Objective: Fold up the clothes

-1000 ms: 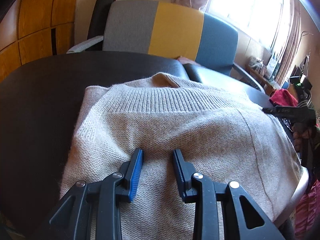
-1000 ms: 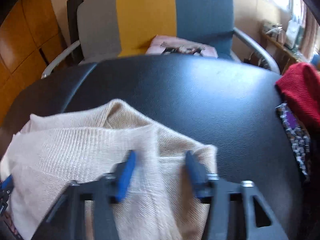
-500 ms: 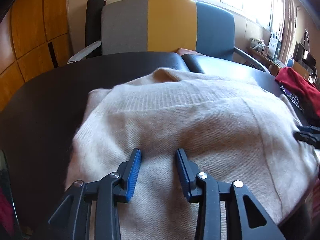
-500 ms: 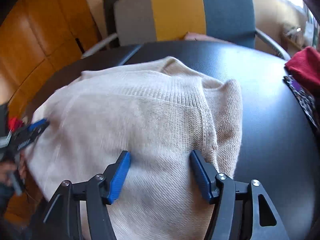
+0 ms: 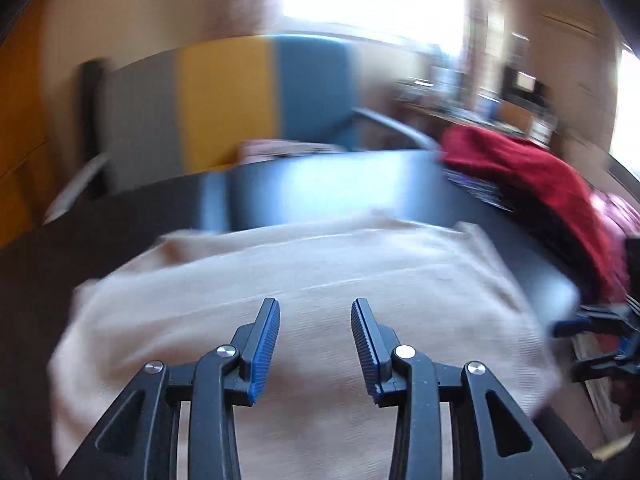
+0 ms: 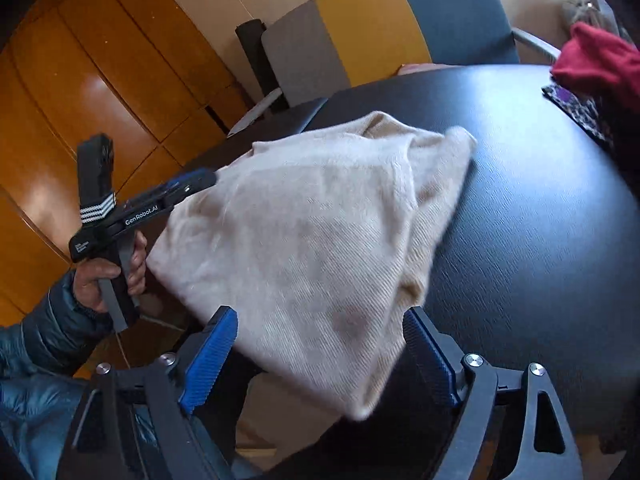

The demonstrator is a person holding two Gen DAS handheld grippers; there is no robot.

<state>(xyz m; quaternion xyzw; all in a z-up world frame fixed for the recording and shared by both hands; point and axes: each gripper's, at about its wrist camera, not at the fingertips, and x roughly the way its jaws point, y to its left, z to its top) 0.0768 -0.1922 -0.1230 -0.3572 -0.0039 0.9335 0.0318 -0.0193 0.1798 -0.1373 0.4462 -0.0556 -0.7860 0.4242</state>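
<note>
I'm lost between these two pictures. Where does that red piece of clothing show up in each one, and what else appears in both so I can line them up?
Left wrist view: the red garment lies at the right, on the far right part of the black table, blurred.
Right wrist view: it sits in the top right corner, at the table's far edge.
Shared landmark: the grey, yellow and blue chair back behind the table.

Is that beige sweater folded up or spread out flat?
Folded: the sweater lies as a compact bundle on the table, one layer doubled over along its right side.
</note>
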